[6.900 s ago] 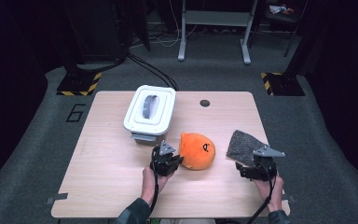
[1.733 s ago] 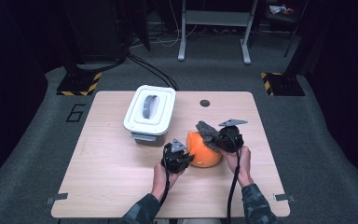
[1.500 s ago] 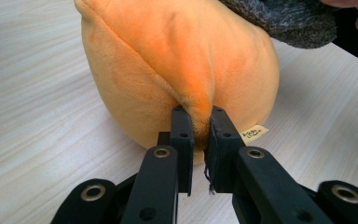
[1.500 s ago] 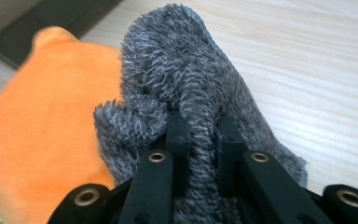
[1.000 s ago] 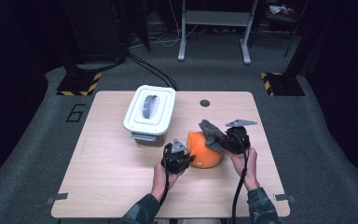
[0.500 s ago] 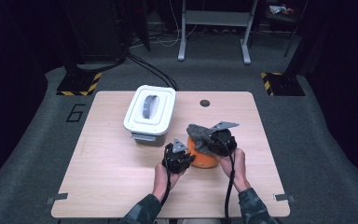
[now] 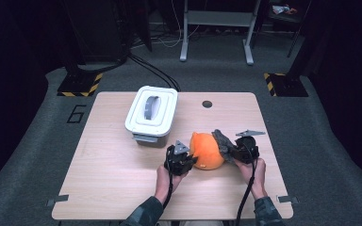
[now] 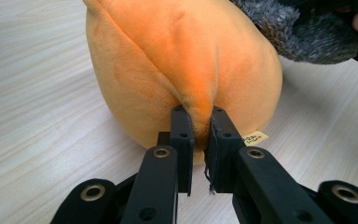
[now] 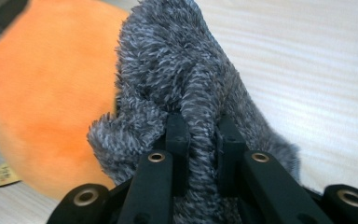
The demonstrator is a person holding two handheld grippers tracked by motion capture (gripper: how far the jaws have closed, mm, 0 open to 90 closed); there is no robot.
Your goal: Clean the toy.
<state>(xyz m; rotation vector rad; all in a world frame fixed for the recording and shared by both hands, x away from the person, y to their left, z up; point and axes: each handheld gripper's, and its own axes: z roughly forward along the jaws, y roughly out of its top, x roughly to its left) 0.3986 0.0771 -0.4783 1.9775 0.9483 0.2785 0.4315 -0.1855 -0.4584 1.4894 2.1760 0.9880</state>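
Item: my left gripper (image 8: 199,122) pinches the round orange plush toy (image 8: 182,65); my right gripper (image 9: 200,128), clamping the shaggy grey cloth (image 9: 186,70), has dropped beside it, probably for wiping.

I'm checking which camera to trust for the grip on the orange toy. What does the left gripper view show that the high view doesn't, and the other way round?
The left gripper view shows the left claw pinching a fold of the orange plush toy, and a small tag at its base. The high view shows the white lidded box, the table, both forearms and the right claw. Both show the toy on the wood and the grey fuzzy cloth against its far side.
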